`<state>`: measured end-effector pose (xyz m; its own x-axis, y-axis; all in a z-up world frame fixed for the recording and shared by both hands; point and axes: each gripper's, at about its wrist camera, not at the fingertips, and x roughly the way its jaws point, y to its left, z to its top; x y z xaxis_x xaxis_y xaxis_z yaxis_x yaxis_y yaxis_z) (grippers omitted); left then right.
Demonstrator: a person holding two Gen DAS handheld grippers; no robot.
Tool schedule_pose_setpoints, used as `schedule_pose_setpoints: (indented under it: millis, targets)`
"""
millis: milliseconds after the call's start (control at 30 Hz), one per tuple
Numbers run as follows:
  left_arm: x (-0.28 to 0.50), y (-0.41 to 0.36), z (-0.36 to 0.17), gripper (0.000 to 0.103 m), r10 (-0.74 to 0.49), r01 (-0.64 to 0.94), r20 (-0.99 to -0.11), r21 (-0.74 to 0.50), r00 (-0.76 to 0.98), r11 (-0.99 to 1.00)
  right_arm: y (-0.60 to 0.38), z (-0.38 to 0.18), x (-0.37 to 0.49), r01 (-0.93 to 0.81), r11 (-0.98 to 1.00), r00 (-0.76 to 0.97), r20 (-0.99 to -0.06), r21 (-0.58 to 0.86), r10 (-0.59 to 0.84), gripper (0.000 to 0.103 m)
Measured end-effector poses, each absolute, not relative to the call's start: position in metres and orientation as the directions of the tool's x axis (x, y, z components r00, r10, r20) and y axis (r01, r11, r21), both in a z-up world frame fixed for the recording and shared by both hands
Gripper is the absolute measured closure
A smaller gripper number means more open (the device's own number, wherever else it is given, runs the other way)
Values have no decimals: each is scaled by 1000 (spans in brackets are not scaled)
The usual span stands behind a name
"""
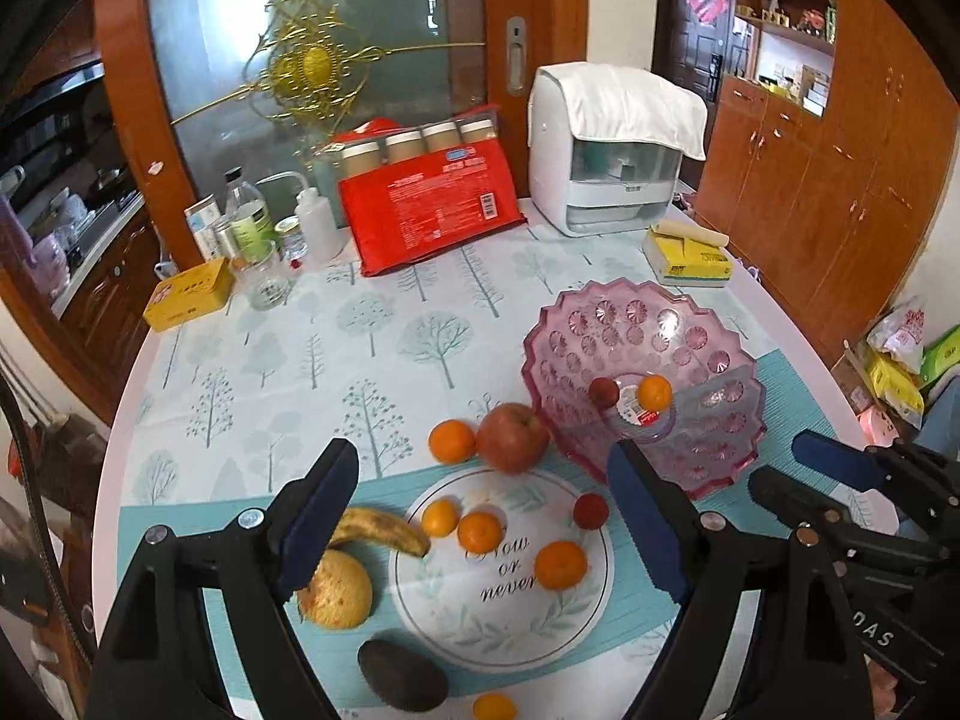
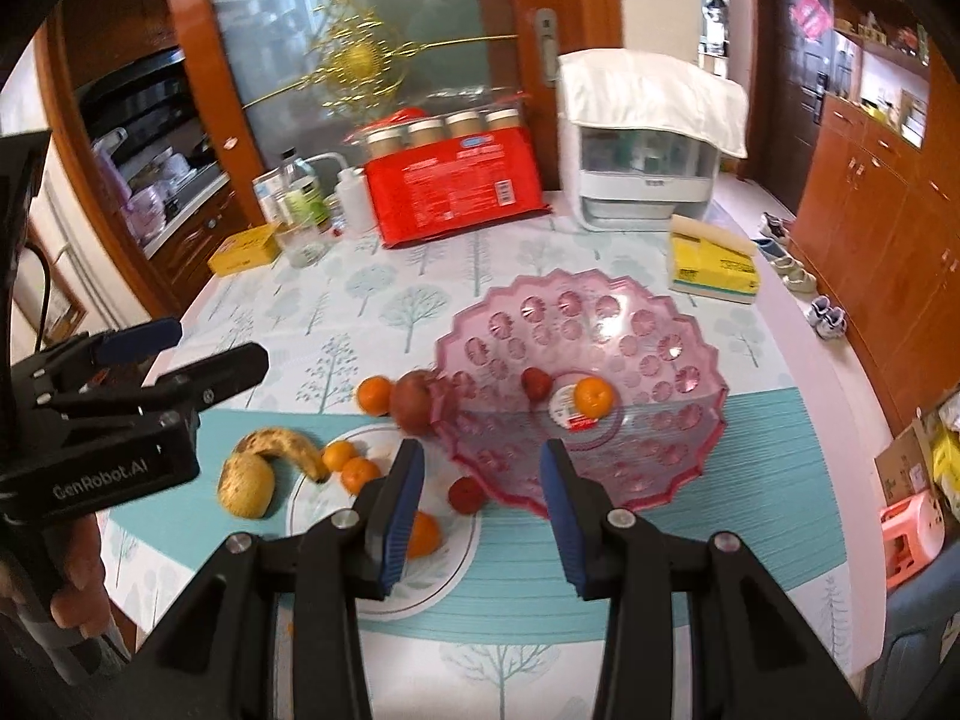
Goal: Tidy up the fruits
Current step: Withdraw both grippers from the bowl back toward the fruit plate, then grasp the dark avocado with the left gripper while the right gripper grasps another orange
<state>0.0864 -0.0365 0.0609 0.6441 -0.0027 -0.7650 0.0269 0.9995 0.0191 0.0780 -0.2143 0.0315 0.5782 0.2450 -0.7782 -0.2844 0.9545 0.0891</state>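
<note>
A pink plastic fruit bowl [image 1: 708, 324] [image 2: 600, 312] stands on the table and holds one tangerine [image 1: 654, 392] [image 2: 594, 396] and one small red fruit [image 1: 603, 391] [image 2: 537, 383]. Left of it lie a red apple [image 1: 512, 438] [image 2: 414, 401], several tangerines [image 1: 560, 564], a banana [image 1: 384, 531] [image 2: 288, 447], a yellow pear [image 1: 337, 591], a dark avocado [image 1: 402, 675] and a small red fruit [image 1: 590, 510] [image 2: 465, 493]. My left gripper [image 1: 480, 528] is open and empty above the fruit. My right gripper [image 2: 480, 516] is open and empty before the bowl.
A round white placemat [image 1: 474, 612] lies under some fruit. At the back stand a red package [image 1: 429, 210], bottles [image 1: 252, 222], a glass [image 1: 268, 282], a yellow box [image 1: 189, 294], a white appliance [image 1: 612, 150] and a tissue pack [image 1: 690, 255].
</note>
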Motion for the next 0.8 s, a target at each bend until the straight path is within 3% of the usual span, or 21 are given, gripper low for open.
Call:
schedule_pose_setpoints:
  millis: [367,800]
  targets:
    - [49,-12,42,19,34,-38,-779,13,626,999,-186,15,57,-381,920,537,-790,87,297,62]
    - [-4,34,-20,19,15,-97,-852,-41,524,994,-159,-30,41,-475,875,432,-843,89,320,62]
